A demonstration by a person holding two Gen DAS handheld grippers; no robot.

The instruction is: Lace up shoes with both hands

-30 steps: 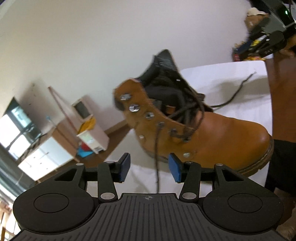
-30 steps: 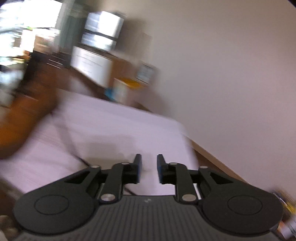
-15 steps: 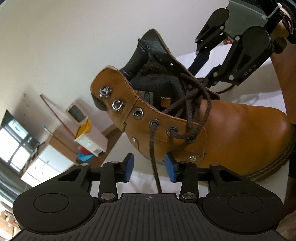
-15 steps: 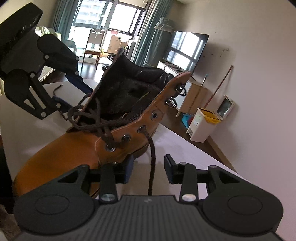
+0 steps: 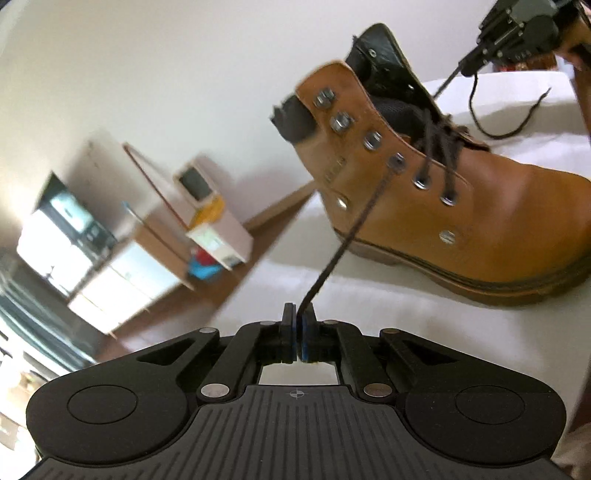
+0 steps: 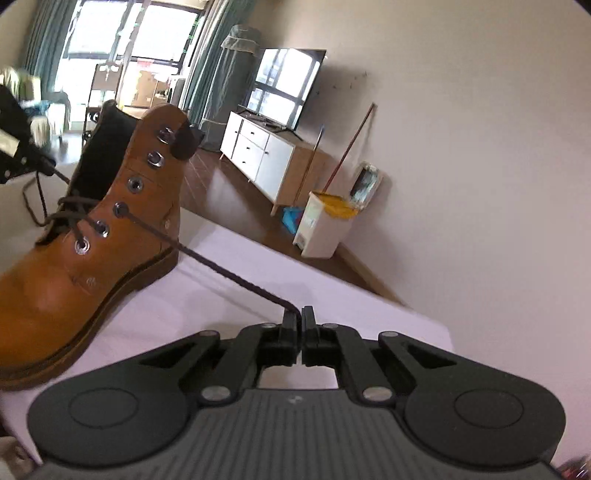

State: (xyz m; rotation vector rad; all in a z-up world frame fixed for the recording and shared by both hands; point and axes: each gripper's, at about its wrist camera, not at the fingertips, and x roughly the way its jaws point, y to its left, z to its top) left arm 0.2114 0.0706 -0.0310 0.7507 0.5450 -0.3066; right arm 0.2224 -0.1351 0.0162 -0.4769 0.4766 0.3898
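A tan leather boot [image 5: 480,206] with a black tongue stands on a white table [image 5: 369,295]. Its dark brown lace runs through the lower eyelets. My left gripper [image 5: 298,314] is shut on one lace end [image 5: 343,243], which runs taut from a middle eyelet on the boot's side. In the right wrist view the boot [image 6: 92,240] is at the left. My right gripper [image 6: 299,315] is shut on the other lace end [image 6: 221,269], pulled taut from the eyelet on that side. Each gripper shows small and far in the other's view, the right one in the left wrist view [image 5: 517,29].
The table's far edge [image 6: 295,254] drops to a wooden floor. Beyond it stand a white bin with a yellow bag [image 6: 325,225], a white sideboard [image 6: 266,155] with a TV, and a broom against the wall. A loose lace loop [image 5: 506,122] lies behind the boot.
Both grippers have shut on the lace ends and drawn back from the boot, pulling each lace taut. The boot now sits farther from both cameras.
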